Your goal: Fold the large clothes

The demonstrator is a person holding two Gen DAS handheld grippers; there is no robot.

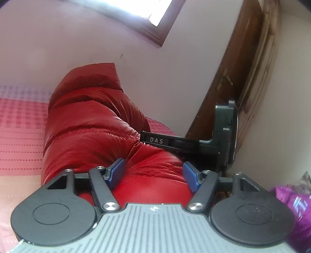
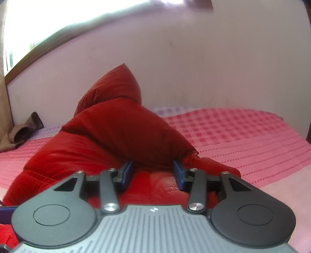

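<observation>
A shiny red puffer jacket (image 1: 93,124) lies bunched on a pink checked bedspread (image 1: 19,124). My left gripper (image 1: 152,171) is open, its blue pads (image 1: 114,171) on either side of a puffy red fold right under it. The other gripper's black body (image 1: 223,132), marked DAS, pokes into the jacket from the right. In the right wrist view the jacket (image 2: 116,128) rises to a peak, and my right gripper (image 2: 152,173) is open with its pads (image 2: 127,173) astride a red fold, pressed low on it.
A pale wall and a wood-framed window (image 1: 136,17) stand behind the bed. A brown wooden door (image 1: 243,68) is at the right. A purple garment (image 1: 291,204) lies at the right edge. A brown cloth (image 2: 23,132) sits at the bed's far left. The bedspread (image 2: 243,136) stretches right.
</observation>
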